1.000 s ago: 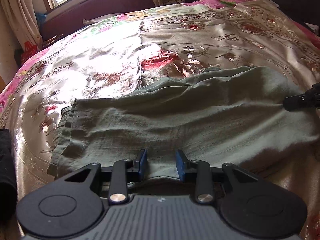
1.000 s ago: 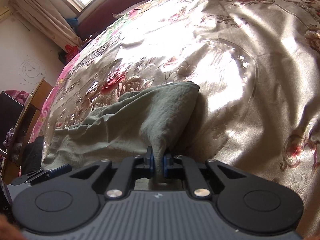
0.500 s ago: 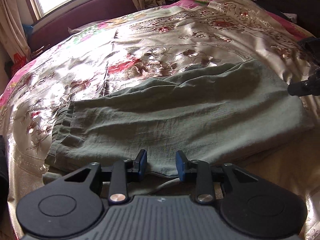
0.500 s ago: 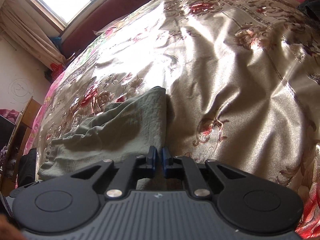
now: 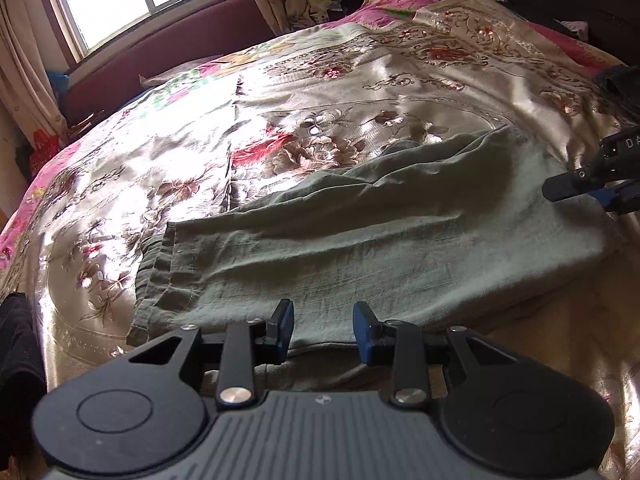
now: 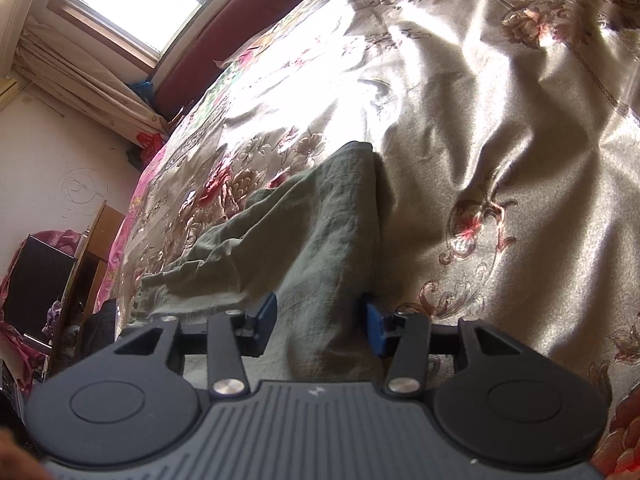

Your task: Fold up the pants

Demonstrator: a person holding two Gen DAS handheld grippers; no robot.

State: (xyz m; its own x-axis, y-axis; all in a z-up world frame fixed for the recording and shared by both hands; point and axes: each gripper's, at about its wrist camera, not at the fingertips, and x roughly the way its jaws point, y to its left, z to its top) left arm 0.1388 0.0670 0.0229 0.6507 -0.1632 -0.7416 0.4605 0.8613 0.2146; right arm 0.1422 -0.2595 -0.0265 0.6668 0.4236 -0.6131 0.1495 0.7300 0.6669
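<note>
The grey-green pants [image 5: 360, 240] lie folded lengthwise across the flowered bedspread, waistband at the left, folded end at the right. My left gripper [image 5: 323, 332] is open, its blue pads over the pants' near edge, holding nothing. My right gripper [image 6: 318, 326] is open over the right end of the pants [image 6: 320, 232], cloth lying loose between the pads. The right gripper also shows at the right edge of the left wrist view [image 5: 592, 184].
The shiny flowered bedspread [image 5: 320, 120] covers the bed. A maroon headboard [image 5: 168, 56] and a window stand at the far side. A dark cloth [image 5: 16, 360] hangs at the left bed edge. Dark furniture [image 6: 40, 280] stands left of the bed.
My right gripper has opened and let go of the pants' end, which now lies flat on the bed. The left gripper stayed open and moved slightly.
</note>
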